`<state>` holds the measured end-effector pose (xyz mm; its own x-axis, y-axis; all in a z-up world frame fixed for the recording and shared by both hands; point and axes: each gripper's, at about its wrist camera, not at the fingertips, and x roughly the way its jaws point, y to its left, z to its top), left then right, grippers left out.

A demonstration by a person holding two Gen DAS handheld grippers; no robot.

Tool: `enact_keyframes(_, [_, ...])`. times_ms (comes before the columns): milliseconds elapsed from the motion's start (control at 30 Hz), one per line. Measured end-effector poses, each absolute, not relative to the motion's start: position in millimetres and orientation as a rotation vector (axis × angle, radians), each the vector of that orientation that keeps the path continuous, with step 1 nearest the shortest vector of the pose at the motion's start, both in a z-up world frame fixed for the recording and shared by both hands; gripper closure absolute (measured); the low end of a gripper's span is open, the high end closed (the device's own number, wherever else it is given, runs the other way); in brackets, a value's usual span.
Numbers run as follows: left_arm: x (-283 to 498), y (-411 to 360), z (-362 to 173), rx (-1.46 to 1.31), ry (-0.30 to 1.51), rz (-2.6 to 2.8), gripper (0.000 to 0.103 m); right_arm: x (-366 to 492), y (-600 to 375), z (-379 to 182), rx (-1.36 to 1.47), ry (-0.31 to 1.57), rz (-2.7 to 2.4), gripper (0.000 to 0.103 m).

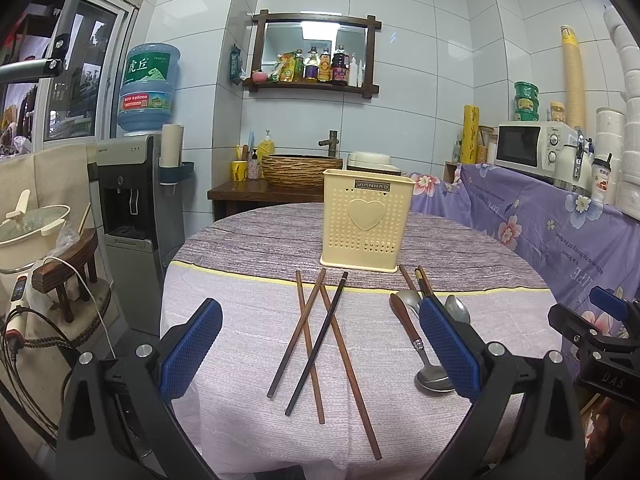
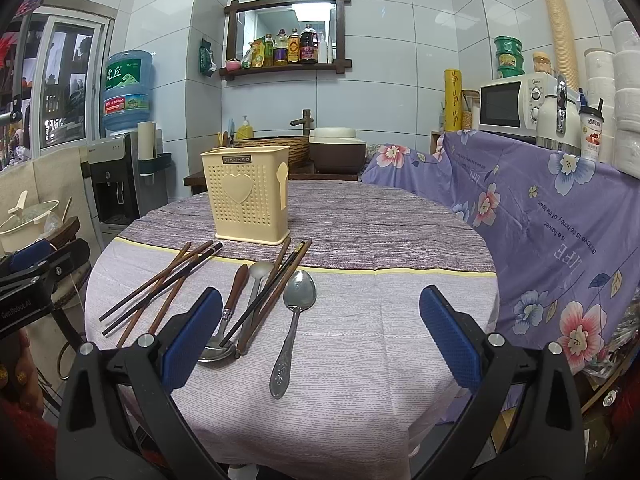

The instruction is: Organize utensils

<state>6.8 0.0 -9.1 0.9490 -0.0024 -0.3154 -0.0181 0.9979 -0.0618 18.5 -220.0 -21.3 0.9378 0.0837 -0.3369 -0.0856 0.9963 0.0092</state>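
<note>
A cream perforated utensil holder [image 1: 367,220] with a heart stands upright on the round table; it also shows in the right wrist view [image 2: 250,196]. Several chopsticks [image 1: 316,340] lie crossed in front of it, seen at the left in the right wrist view [image 2: 160,286]. A wooden-handled spoon [image 2: 228,312], more chopsticks [image 2: 272,288] and a metal spoon [image 2: 294,320] lie to their right. My left gripper [image 1: 320,348] is open above the crossed chopsticks. My right gripper [image 2: 320,332] is open and empty above the metal spoon's handle.
The table wears a lilac cloth [image 2: 360,360] with a purple striped runner. A floral purple cover [image 2: 560,240] drapes the counter at right, with a microwave [image 2: 516,106] on it. A water dispenser [image 1: 128,200] and stool stand at left.
</note>
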Motion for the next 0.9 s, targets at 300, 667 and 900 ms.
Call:
enact_keyframes(300, [6.9,-0.3,-10.0,-0.063,0.324,0.008,0.005,18.0,-221.7,-21.6,-0.004,0.348,0.085,0.006])
enact_keyframes(667, [8.4,0.6,-11.9,-0.064,0.327,0.005,0.005,20.7,-223.8,-22.1,-0.004,0.355,0.084,0.006])
enact_keyframes(900, [11.1,0.3,-14.1,-0.063,0.331,0.006,0.005,22.4,-225.1,-22.3,-0.004,0.36,0.084,0.006])
